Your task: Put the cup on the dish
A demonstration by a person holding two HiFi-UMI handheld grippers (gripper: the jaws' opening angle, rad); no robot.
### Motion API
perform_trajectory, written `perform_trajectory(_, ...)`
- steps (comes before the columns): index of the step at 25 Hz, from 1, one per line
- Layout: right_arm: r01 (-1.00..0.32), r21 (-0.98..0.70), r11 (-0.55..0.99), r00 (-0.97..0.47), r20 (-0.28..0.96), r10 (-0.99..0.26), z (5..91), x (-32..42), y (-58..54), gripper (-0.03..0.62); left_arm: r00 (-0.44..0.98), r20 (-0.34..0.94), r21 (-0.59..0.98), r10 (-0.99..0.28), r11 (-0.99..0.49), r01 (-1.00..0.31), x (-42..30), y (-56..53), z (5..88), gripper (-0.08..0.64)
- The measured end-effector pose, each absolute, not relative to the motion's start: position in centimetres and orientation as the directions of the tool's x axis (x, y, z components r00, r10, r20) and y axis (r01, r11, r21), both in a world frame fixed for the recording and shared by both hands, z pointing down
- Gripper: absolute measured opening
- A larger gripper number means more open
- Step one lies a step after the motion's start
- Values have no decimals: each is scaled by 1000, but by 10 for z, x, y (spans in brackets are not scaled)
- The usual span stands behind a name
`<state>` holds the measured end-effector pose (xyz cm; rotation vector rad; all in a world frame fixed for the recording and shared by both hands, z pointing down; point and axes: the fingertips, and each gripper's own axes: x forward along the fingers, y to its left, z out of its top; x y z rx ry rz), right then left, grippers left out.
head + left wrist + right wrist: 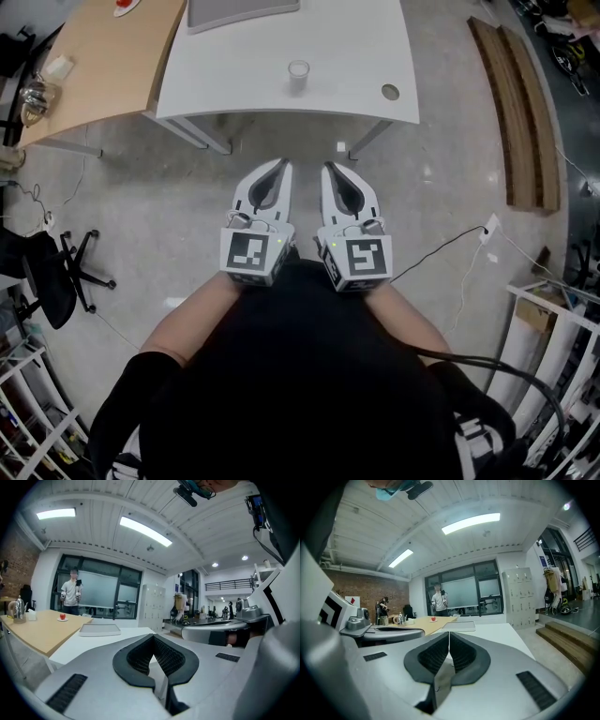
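Observation:
A small clear cup (298,75) stands upright near the front edge of the white table (356,56). The grey tray-like dish (239,11) lies at the table's far side, also seen in the left gripper view (99,629) and the right gripper view (459,626). Both grippers hang side by side over the floor, short of the table and close to the person's body. My left gripper (280,167) is shut with nothing in it, its jaws meeting at the tips (153,636). My right gripper (330,170) is shut and empty too (449,633). Neither gripper view shows the cup.
A wooden table (94,56) adjoins the white one on the left, carrying a kettle (33,94) and a red item on a plate (62,617). An office chair (56,272) is at the left, wooden planks (520,103) at the right, a cable (450,246) on the floor. People stand far back (71,592).

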<state>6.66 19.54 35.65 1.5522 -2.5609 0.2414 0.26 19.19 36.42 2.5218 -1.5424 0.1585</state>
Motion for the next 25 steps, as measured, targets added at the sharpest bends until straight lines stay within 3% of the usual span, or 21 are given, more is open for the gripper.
perform_trajectory(10,-891,-49,451,-452,191,-872,348,46,166,14,447,173,98,-877,-436,-894,-23,156,359,0)
perform_trajectory(25,-860,-53,508,-509,176,-843,336,71,119,14,386,178,76,-905,-378,-923,2,117,350,0)
